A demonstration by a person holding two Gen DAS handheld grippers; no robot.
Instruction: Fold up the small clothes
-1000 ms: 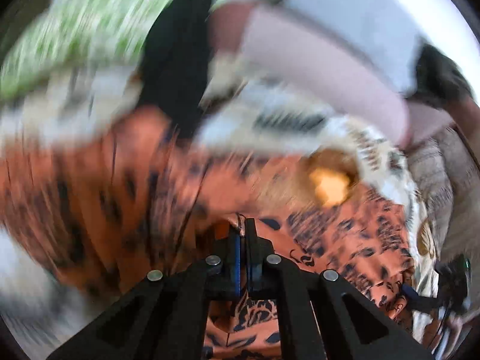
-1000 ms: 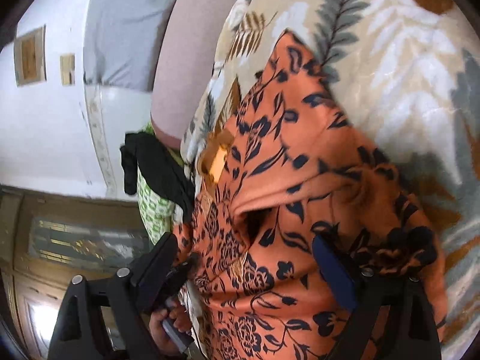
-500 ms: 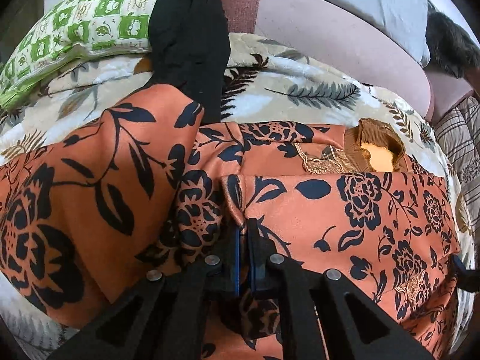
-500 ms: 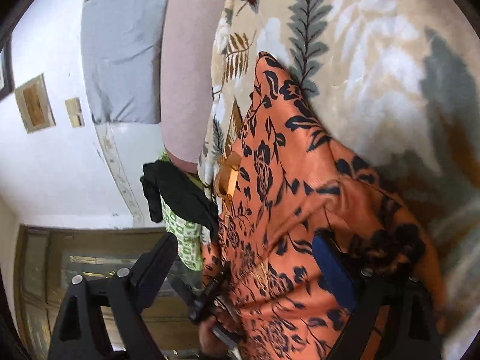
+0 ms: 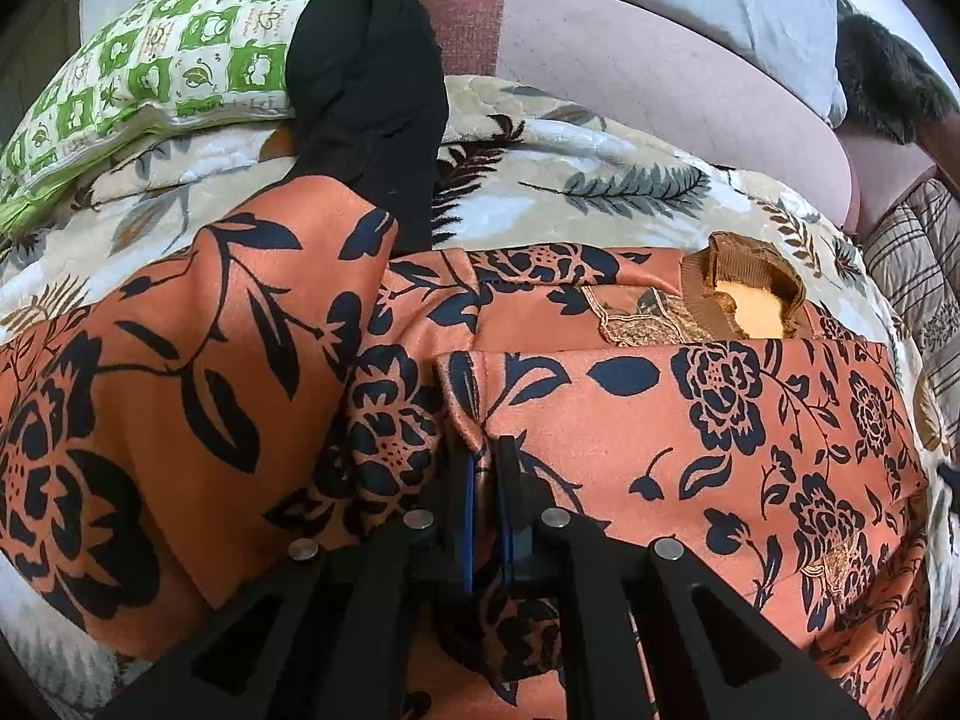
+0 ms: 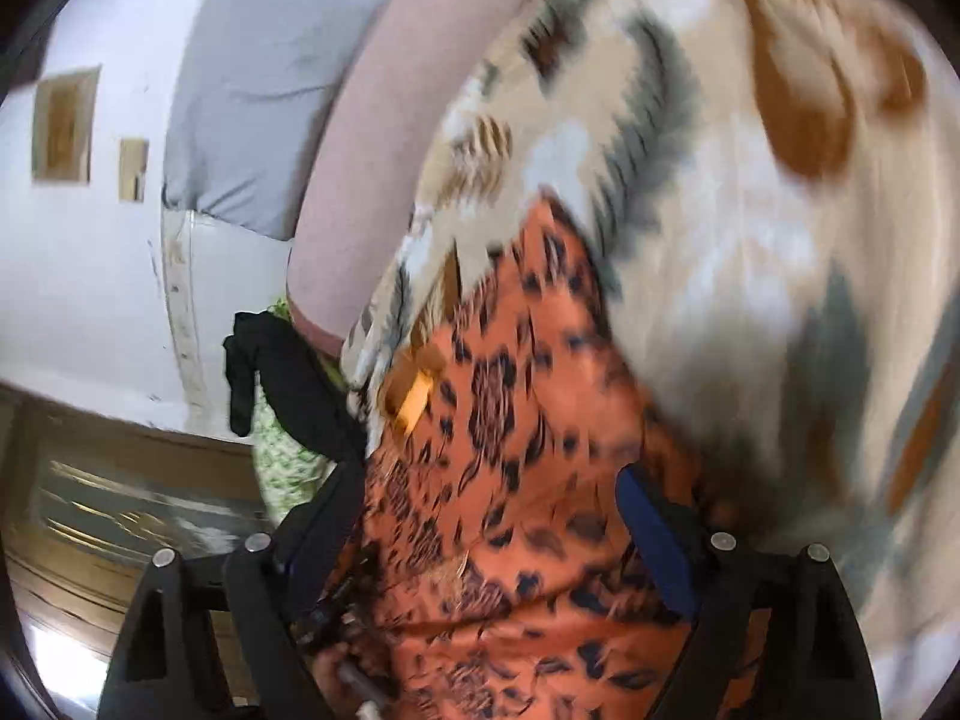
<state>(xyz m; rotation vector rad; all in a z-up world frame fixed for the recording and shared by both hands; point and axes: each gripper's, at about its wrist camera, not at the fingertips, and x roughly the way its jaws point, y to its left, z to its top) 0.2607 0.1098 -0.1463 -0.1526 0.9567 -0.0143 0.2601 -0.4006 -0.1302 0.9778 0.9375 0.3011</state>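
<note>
Orange floral garment (image 5: 690,432) part-folded on the leaf-print bedspread (image 5: 600,192).

My left gripper (image 5: 485,462) is pinched tight on a fold edge; my right gripper (image 6: 492,516) is spread wide, holding nothing. I judge I should lay the pinched edge flat, corners aligned, clear of the black cloth (image 5: 372,90).

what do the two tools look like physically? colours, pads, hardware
Both match: the left tool and right tool are matte black, angular, with triangular cut-outs in the finger bases and round silver bolt heads on top. Blue pads line the inner finger faces. No cables, markings or sleeves visible in either wrist view.
</note>
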